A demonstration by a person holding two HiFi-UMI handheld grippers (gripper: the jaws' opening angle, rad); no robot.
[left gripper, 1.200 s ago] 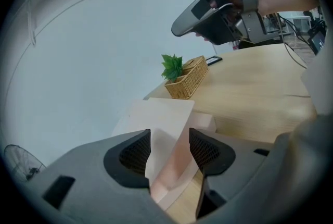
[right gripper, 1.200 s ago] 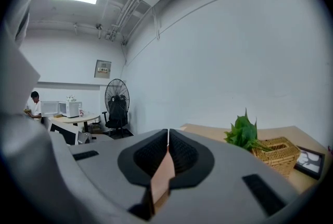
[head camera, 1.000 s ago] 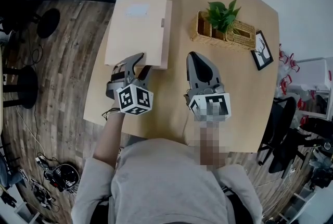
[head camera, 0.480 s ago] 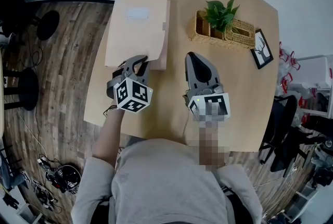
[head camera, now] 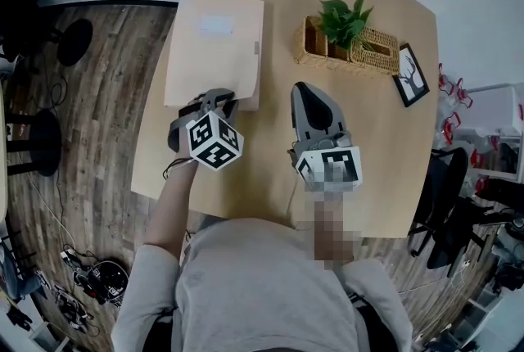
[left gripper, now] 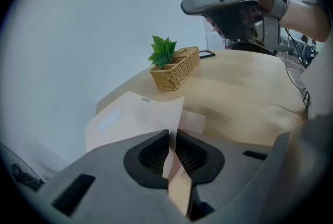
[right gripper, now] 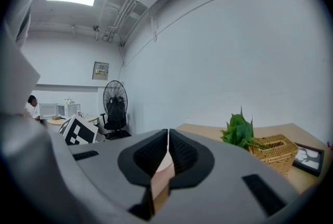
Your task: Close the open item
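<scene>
Now the left hand-held gripper [head camera: 223, 101] is closing on the near corner of the folder [head camera: 214, 47], at the far left of the surface [head camera: 385, 146]. Its cover is thin, light and bendy, so hold the edge gently. The right hand-held gripper [head camera: 304, 92] is shut, empty.

- The folder [head camera: 214, 47] lies flat on the far-left part of the table [head camera: 385, 146].
- The basket [head camera: 372, 62] sits to its right, toward the far edge, with the plant [head camera: 342, 21] standing in it.
- The picture frame [head camera: 413, 78] is just right of the basket. Can't really tell if they touch.
- The left gripper [head camera: 223, 99] is at the folder's near edge, jaws closing with the cover's corner between them.
- The right gripper [head camera: 301, 88] is to its right over bare tabletop, nearer me than the basket.
</scene>
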